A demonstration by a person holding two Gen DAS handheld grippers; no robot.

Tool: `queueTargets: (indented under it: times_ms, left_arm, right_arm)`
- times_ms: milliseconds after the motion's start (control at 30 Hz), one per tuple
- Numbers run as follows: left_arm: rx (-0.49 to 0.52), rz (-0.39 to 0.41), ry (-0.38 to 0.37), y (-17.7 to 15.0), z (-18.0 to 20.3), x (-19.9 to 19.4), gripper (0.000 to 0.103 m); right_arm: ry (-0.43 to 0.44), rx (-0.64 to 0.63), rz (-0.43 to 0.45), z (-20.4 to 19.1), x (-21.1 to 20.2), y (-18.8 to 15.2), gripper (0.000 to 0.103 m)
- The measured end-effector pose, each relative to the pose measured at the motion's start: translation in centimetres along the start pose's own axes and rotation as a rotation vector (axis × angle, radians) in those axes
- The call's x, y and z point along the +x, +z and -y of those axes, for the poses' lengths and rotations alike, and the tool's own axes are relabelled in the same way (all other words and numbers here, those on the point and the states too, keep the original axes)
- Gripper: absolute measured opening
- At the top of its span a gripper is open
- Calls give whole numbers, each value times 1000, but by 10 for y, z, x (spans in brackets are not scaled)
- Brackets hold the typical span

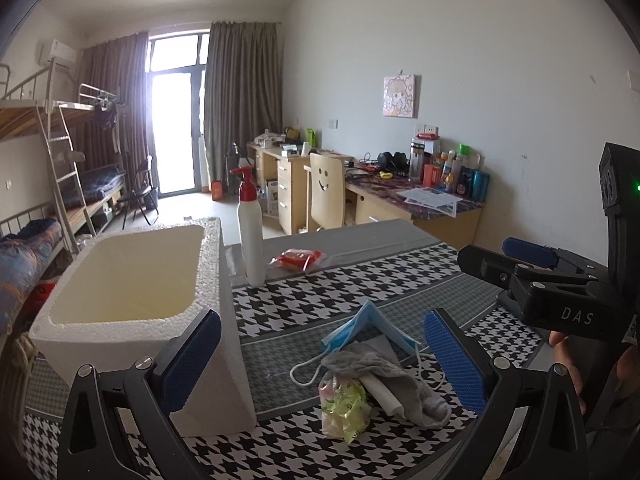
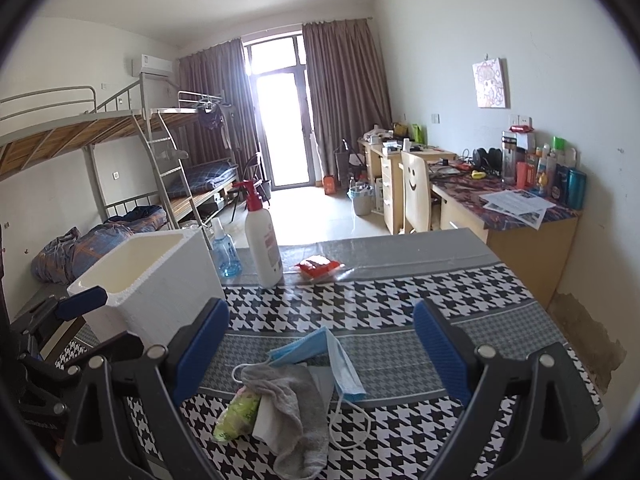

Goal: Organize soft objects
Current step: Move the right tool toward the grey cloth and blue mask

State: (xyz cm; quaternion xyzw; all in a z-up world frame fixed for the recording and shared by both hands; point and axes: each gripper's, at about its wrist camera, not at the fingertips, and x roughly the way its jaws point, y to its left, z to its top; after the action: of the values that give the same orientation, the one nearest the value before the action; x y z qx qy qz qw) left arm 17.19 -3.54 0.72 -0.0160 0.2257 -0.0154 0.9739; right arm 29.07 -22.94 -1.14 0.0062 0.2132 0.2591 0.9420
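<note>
A small heap lies on the houndstooth tablecloth: a blue face mask (image 1: 370,326) (image 2: 320,356), a grey sock (image 1: 400,380) (image 2: 292,412), a white folded piece (image 2: 270,420) and a green-yellow packet (image 1: 346,408) (image 2: 238,412). A white foam box (image 1: 132,280) (image 2: 152,280) stands open to the left of the heap. My left gripper (image 1: 320,364) is open, hovering over the heap's near side. My right gripper (image 2: 320,360) is open too, above the heap; it also shows at the right of the left wrist view (image 1: 532,264).
A white spray bottle with a red head (image 1: 251,232) (image 2: 262,240), a blue bottle (image 2: 226,250) and a red packet (image 1: 298,260) (image 2: 320,266) stand farther back on the table. Beyond are a chair (image 2: 416,192), cluttered desks (image 2: 516,200) and bunk beds (image 2: 100,152). A hand (image 1: 568,364) grips the right tool.
</note>
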Motion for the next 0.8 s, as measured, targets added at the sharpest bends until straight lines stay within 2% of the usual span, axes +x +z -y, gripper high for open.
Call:
queueTargets:
  times_ms: [233,800]
  left_arm:
    - [2,-29,0,-9,5,11,102]
    - [15,-107,-10,-27,15,34,102]
  right_arm:
    - [17,11,-24,7,5,-4,96]
    - [0,28,-78,20,20,-13,96]
